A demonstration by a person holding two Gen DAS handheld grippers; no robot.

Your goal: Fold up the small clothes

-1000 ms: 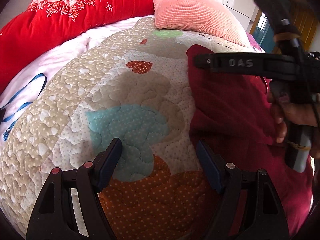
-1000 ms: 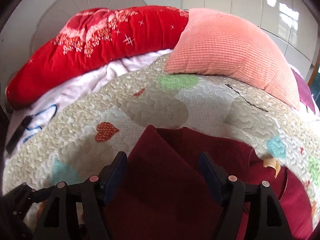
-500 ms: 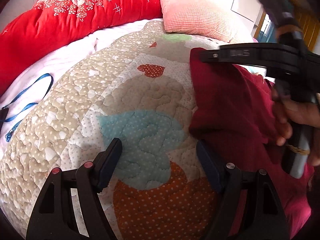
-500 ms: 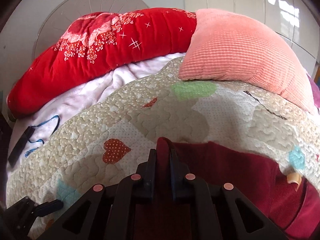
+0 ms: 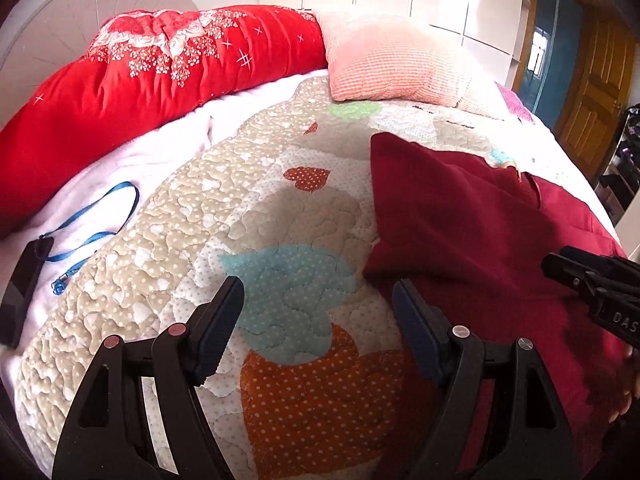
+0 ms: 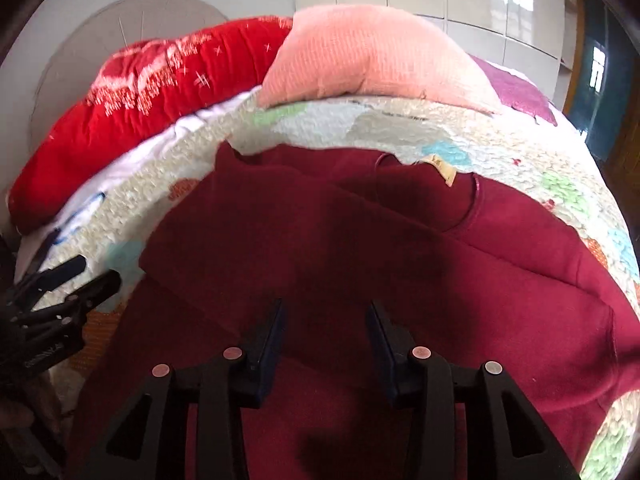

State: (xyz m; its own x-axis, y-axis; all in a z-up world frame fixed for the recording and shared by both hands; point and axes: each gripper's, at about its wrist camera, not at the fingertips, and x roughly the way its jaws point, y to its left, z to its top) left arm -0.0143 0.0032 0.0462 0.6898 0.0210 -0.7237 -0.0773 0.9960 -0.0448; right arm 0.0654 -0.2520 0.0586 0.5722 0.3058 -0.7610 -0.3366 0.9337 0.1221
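Note:
A dark red sweater [image 6: 360, 248] lies on the patchwork quilt [image 5: 248, 224], its left sleeve folded over the body and its collar with a tan label [image 6: 444, 172] at the far side. It also shows in the left wrist view [image 5: 472, 216] at the right. My right gripper [image 6: 324, 324] is open and empty just above the sweater's lower middle. My left gripper [image 5: 318, 308] is open and empty over the quilt, its right finger at the sweater's left edge. The right gripper's body shows in the left wrist view [image 5: 596, 292].
A red floral duvet [image 5: 152, 76] and a pink pillow [image 5: 396, 64] lie at the head of the bed. A blue lanyard [image 5: 88, 220] with a black device [image 5: 20, 284] lies on the white sheet at the left. A wooden door [image 5: 592, 100] stands far right.
My right gripper let go of the sweater's folded sleeve, opened, and pulled back towards me. My left gripper stayed open and drew back a little.

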